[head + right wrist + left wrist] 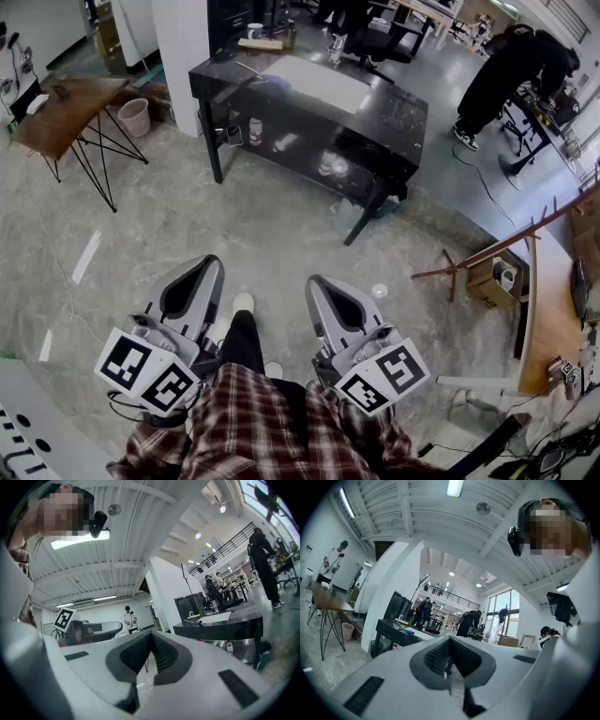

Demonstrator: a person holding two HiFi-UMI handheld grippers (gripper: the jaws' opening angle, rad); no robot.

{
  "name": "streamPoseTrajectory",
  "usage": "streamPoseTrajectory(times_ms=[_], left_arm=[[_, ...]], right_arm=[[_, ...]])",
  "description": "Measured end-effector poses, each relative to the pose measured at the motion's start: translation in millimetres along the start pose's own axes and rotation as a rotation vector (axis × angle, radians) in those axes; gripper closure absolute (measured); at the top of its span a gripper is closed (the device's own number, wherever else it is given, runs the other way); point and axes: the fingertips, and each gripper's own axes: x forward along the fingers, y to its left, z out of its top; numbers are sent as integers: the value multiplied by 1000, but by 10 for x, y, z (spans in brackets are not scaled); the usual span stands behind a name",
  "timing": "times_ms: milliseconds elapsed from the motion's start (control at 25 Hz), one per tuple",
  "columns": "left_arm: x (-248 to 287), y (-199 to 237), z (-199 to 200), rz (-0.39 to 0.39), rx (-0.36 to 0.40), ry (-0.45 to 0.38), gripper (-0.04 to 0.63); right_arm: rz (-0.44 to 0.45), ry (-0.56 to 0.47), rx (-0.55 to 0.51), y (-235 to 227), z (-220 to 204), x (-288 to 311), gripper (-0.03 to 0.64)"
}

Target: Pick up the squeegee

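Jaws meet on grippers (214,262) (315,281), well short of table (398,112).

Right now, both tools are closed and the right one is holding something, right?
The left tool and right tool are both closed, but the right one holds nothing; the right gripper view shows its jaws together, empty.

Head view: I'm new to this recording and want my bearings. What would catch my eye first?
Two grey grippers, the left gripper and the right gripper, jut level over the grey floor at bottom centre, both shut and empty. Beyond them stands a black table with a white sheet on top, and a person in black bends over at the top right. No squeegee can be made out.
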Motion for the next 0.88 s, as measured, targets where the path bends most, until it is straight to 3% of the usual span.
streamPoseTrajectory(times_ms=[560, 880], left_arm=[[1242, 1419, 681, -47, 29, -9, 584], [1764, 2204, 727, -63, -3, 42, 584]], right_arm=[[-8, -27, -54, -693, 486, 1915, 604], [-24, 8, -12, -954, 361, 2889, 604]])
